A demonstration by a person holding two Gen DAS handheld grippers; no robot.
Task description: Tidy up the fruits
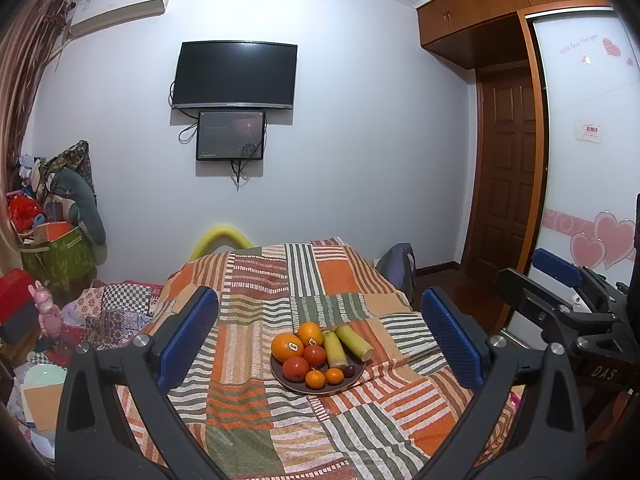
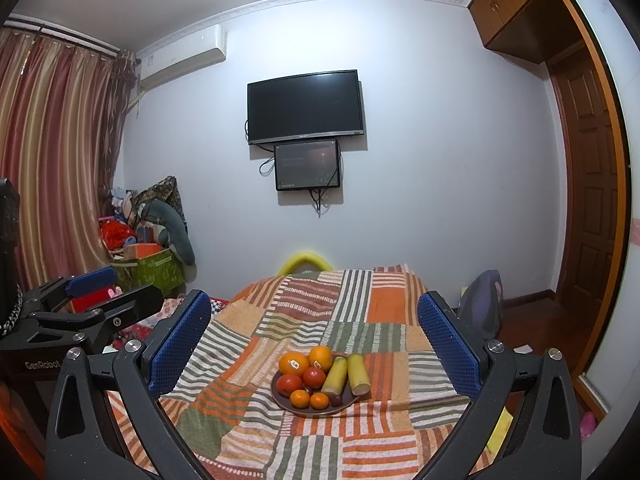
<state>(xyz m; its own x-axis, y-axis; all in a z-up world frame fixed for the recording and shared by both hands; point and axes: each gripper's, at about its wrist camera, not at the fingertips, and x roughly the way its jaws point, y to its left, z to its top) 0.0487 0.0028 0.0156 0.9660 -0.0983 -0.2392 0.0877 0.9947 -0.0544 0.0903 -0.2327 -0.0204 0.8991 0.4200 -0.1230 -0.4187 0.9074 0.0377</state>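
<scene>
A dark round plate (image 1: 280,376) (image 2: 280,398) sits on a patchwork cloth and holds two large oranges (image 1: 286,346) (image 2: 294,363), two red tomatoes (image 1: 296,368) (image 2: 289,384), two small mandarins (image 1: 315,379) (image 2: 300,398), two yellow-green corn cobs (image 1: 354,342) (image 2: 358,373) and a dark plum (image 1: 349,370). My left gripper (image 1: 318,332) is open and empty, held above and short of the plate. My right gripper (image 2: 314,336) is open and empty, likewise short of the plate. The right gripper shows at the right of the left wrist view (image 1: 556,276). The left gripper shows at the left of the right wrist view (image 2: 92,280).
The striped patchwork cloth (image 1: 280,280) (image 2: 360,304) covers a raised surface. A cluttered pile with a green box (image 1: 56,256) (image 2: 152,268) stands at the left. A TV (image 1: 236,76) hangs on the far wall. A brown door (image 1: 508,184) and a wardrobe are at the right.
</scene>
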